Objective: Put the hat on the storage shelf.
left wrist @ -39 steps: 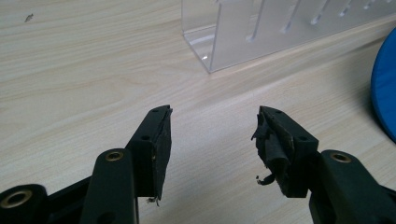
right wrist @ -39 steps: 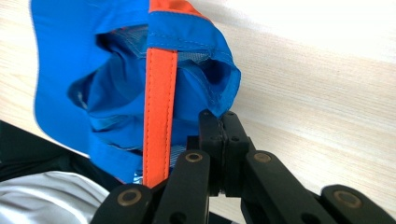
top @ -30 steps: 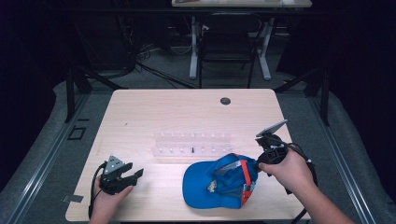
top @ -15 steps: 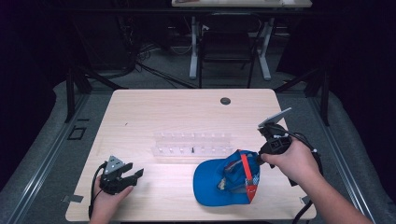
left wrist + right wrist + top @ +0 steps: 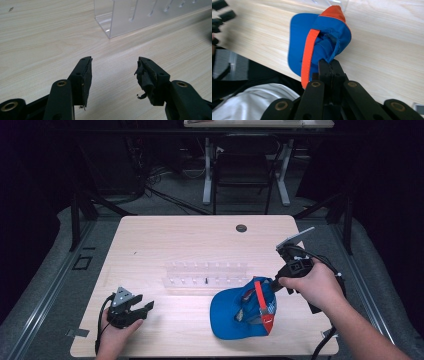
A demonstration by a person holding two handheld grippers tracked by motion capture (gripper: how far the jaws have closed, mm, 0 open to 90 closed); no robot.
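A blue cap (image 5: 240, 310) with an orange-red band lies upside down near the table's front right. My right gripper (image 5: 274, 284) is shut on the cap's rim at its right side; in the right gripper view the closed jaws pinch the blue fabric (image 5: 329, 53) next to the orange band (image 5: 308, 53). My left gripper (image 5: 145, 307) rests open at the front left of the table, well apart from the cap. In the left gripper view its fingertips (image 5: 85, 72) stand wide apart over bare wood, with worn padding on one.
A clear acrylic rack (image 5: 205, 275) with small pegs sits mid-table, just behind the cap; its corner (image 5: 117, 18) shows ahead of the left gripper. A dark round grommet (image 5: 241, 228) is at the table's back. The wooden table (image 5: 165, 245) has open room on the left and back.
My right gripper has dragged the cap to the right and slightly toward the front edge, still pinching its rim. The left gripper has stayed still and open.
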